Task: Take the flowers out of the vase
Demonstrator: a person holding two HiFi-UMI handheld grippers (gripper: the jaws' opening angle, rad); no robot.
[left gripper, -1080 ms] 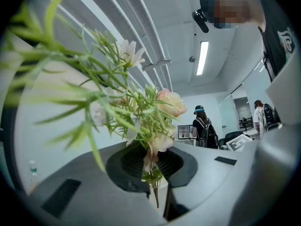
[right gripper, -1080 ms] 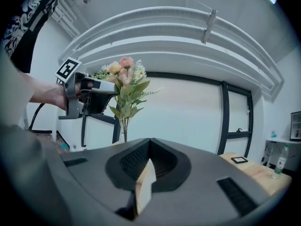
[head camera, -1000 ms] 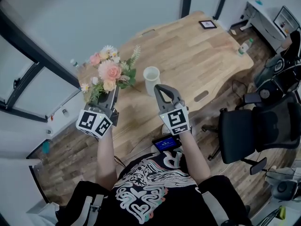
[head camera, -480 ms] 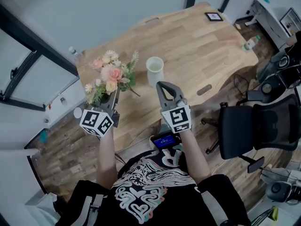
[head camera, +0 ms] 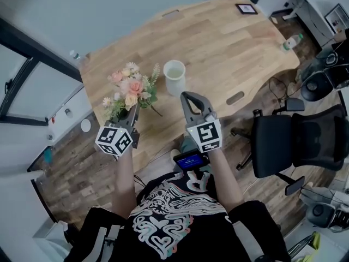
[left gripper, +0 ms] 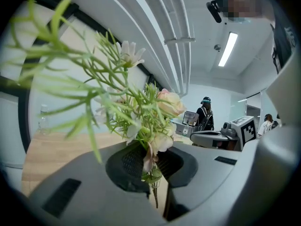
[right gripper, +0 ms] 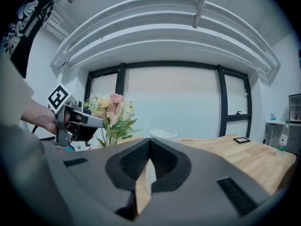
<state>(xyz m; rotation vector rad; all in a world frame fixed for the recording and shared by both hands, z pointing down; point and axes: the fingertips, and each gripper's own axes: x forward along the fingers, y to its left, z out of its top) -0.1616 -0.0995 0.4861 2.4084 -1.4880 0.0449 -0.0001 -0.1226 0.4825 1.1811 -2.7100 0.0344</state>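
A bunch of pink, peach and white flowers [head camera: 129,90] with green leaves is out of the white vase [head camera: 174,76], which stands upright on the wooden table [head camera: 218,48]. My left gripper [head camera: 132,112] is shut on the stems and holds the bunch low over the table's left part, left of the vase. In the left gripper view the stems [left gripper: 151,175] sit pinched between the jaws. My right gripper [head camera: 189,99] is shut on nothing, just in front of the vase. The right gripper view shows the flowers [right gripper: 112,112], the vase rim [right gripper: 162,133] and the left gripper [right gripper: 70,121].
A small black frame [head camera: 246,8] lies at the table's far end, a bottle [head camera: 289,42] near its right edge. A black office chair [head camera: 283,146] stands to the right, a blue-screened device [head camera: 190,160] by the table's near edge. Window wall [head camera: 32,53] on the left.
My left gripper has come down with the flowers, closer to the tabletop. The right gripper sank a little. The head view has shifted, so the table sits higher in the picture.
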